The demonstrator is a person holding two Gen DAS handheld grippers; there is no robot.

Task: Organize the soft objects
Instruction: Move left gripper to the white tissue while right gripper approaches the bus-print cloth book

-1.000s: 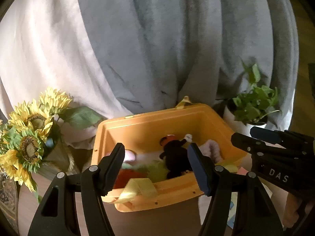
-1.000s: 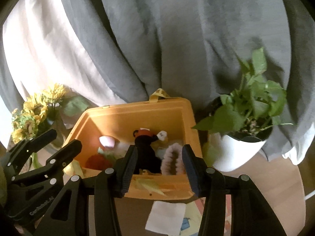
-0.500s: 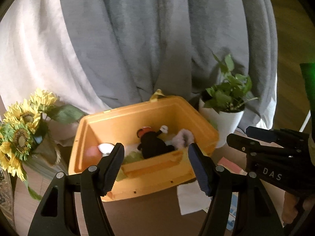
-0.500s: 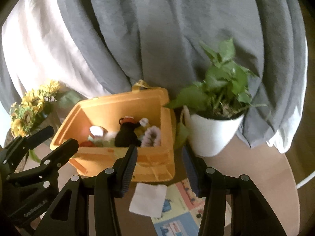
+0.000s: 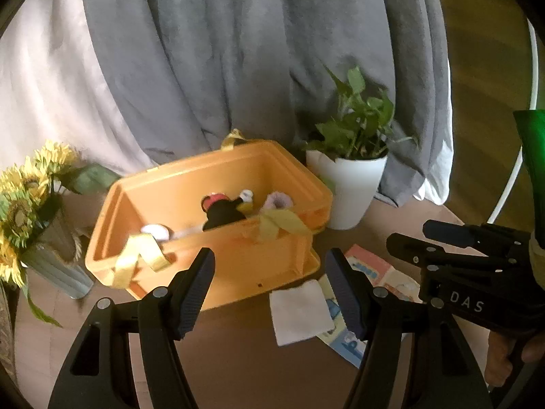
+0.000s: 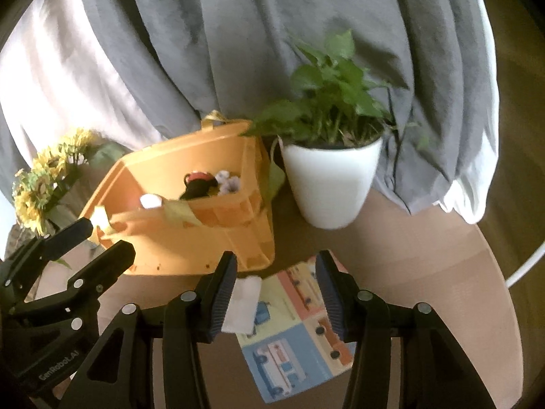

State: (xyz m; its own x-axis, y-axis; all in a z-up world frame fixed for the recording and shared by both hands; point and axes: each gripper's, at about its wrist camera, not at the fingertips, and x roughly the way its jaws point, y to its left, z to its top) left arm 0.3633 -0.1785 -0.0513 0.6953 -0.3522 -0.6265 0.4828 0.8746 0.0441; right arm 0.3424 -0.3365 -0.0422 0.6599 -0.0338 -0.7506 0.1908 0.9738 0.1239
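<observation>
An orange plastic bin [image 5: 238,259] [image 6: 204,238] stands on the round table and holds soft toys: a black plush with a red cap [image 5: 221,213] [image 6: 197,185], a pale purple ring plush [image 5: 277,201] [image 6: 229,184] and a small white and pink one [image 5: 155,231] [image 6: 150,201]. Yellow ribbon [image 5: 282,223] hangs over its front rim. My left gripper [image 5: 269,289] is open and empty, in front of the bin. My right gripper [image 6: 276,293] is open and empty, over a white folded cloth [image 5: 301,312] [image 6: 242,305] and a picture card [image 6: 293,330].
A white pot with a green plant [image 5: 347,187] [image 6: 330,177] stands right of the bin. Sunflowers in a vase [image 5: 27,204] [image 6: 44,184] stand at the left. Grey and white fabric [image 5: 238,51] hangs behind. The table edge curves at the right [image 6: 504,289].
Both grippers have pulled back and away from the bin. The bin looks smaller and farther, and the cloth, the card and more table have come into view. Both stay open.
</observation>
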